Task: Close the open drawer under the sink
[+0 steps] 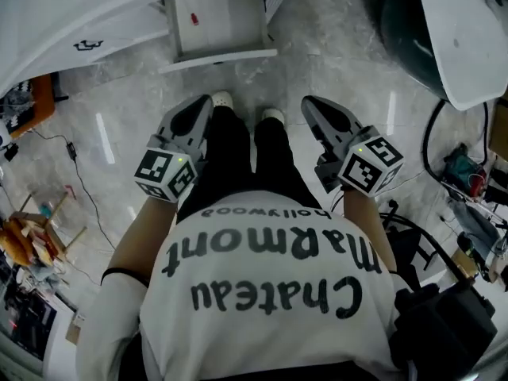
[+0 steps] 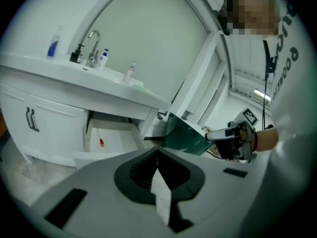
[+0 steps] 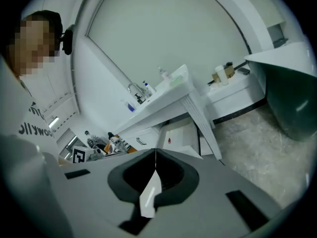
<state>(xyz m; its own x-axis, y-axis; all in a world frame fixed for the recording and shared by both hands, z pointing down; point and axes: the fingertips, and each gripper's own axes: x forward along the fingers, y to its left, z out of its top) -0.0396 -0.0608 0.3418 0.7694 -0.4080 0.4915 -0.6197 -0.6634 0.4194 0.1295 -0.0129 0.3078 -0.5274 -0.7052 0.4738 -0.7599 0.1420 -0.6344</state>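
The white drawer [image 1: 219, 22] under the sink counter stands pulled out at the top centre of the head view, its front panel [image 1: 218, 57] nearest me. A small red item [image 1: 193, 19] lies inside it. My left gripper [image 1: 204, 101] and right gripper [image 1: 310, 103] hang side by side above my shoes, well short of the drawer front and touching nothing. Both are shut and empty. In the left gripper view the closed jaw tips [image 2: 157, 151] point toward the open drawer [image 2: 111, 139]. In the right gripper view the shut gripper [image 3: 155, 153] faces the drawer [image 3: 181, 134] from further right.
The white counter [image 2: 74, 76] carries a faucet [image 2: 93, 46] and bottles. A cabinet door with a handle [image 2: 31, 119] is left of the drawer. A dark green tub [image 1: 413, 30] sits at the right. Cables and clutter [image 1: 468, 205] cover the floor on the right, and more clutter [image 1: 32, 228] on the left.
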